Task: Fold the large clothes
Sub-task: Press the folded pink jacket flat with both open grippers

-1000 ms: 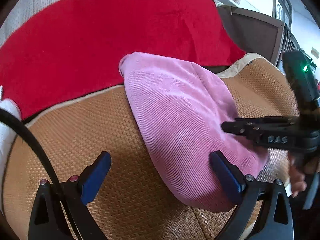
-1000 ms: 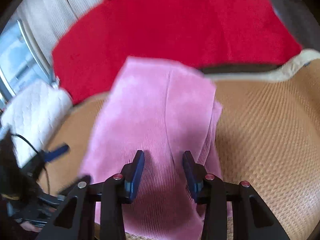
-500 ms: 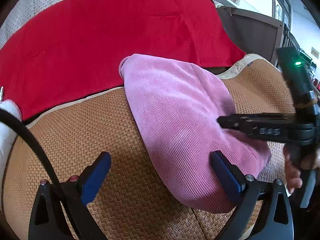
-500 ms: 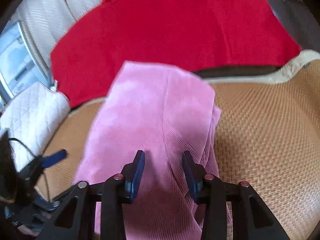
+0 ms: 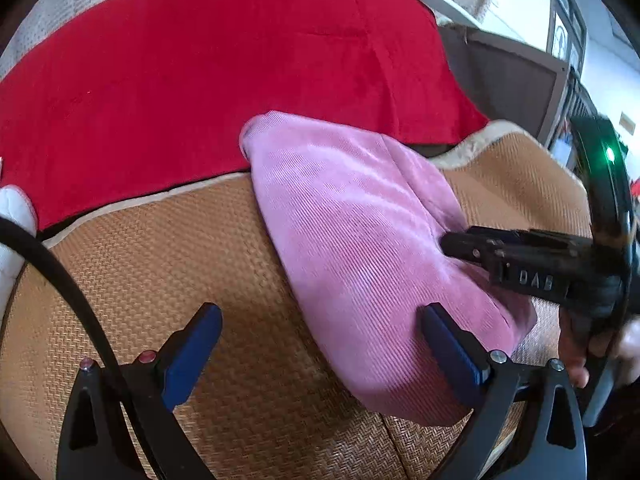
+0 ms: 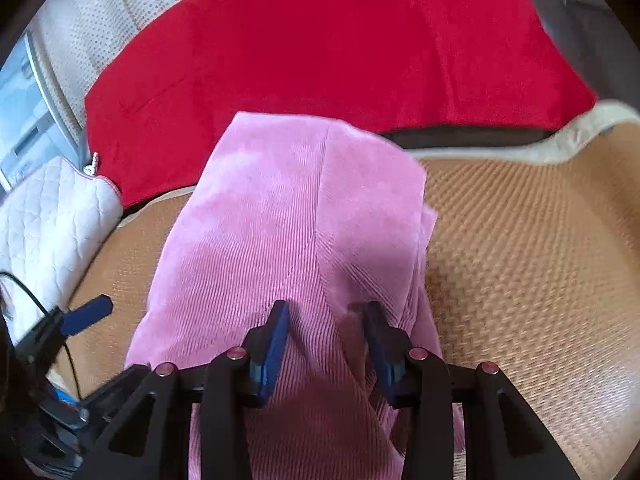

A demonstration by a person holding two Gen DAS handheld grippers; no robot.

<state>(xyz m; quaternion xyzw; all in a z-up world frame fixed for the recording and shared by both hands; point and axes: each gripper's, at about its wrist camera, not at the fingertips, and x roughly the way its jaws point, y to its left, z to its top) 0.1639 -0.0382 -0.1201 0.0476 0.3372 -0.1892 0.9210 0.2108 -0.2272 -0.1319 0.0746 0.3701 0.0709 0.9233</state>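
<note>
A pink corduroy garment point(image 5: 360, 248) point(image 6: 280, 232) lies folded in a long strip on the woven tan mat point(image 5: 168, 272). Its far end touches a red cloth point(image 5: 224, 72). My right gripper point(image 6: 326, 320) sits at the strip's near end. A thick fold of pink fabric fills the gap between its blue pads, and the jaws stand partly closed on it. In the left wrist view the right gripper point(image 5: 460, 244) lies on top of the garment. My left gripper point(image 5: 320, 332) is wide open over the mat, its right finger point(image 5: 448, 344) above the garment's near edge.
The red cloth point(image 6: 340, 48) covers the sofa back behind the mat. A white quilted cushion point(image 6: 48, 216) sits at the left. A dark panel point(image 5: 516, 80) stands at the far right. A hand point(image 5: 576, 352) holds the right gripper's handle. Bare mat point(image 6: 532, 264) lies right of the garment.
Almost nothing has moved. The right wrist view has tipped slightly, bringing more of the white cushion into sight. The garment and the left gripper stay as they were.
</note>
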